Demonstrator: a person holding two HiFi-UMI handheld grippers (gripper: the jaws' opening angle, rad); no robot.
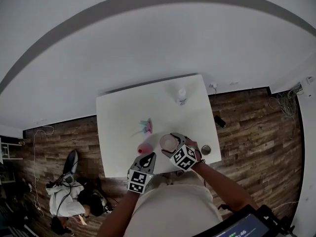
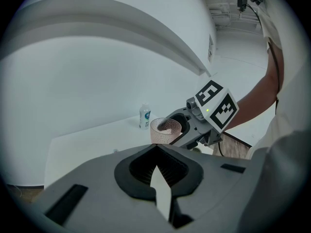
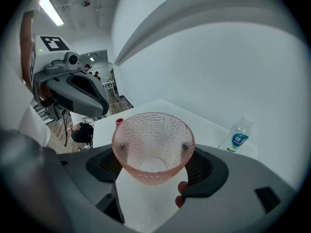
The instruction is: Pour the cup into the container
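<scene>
two hand-held grippers meet at the near edge of a white counter [image 1: 118,117], the right hand-held gripper [image 3: 154,165] clamped on a pink dimpled glass cup [image 3: 153,147] held roughly upright just beside the small pink container [image 1: 144,149], the left hand-held gripper [image 2: 156,148] empty with jaws together, and a water bottle [image 1: 181,97] well apart.

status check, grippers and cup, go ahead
Right gripper shut on cup, about upright; cup looks empty. Left gripper shut, holding nothing. Bottle stands well clear.
</scene>
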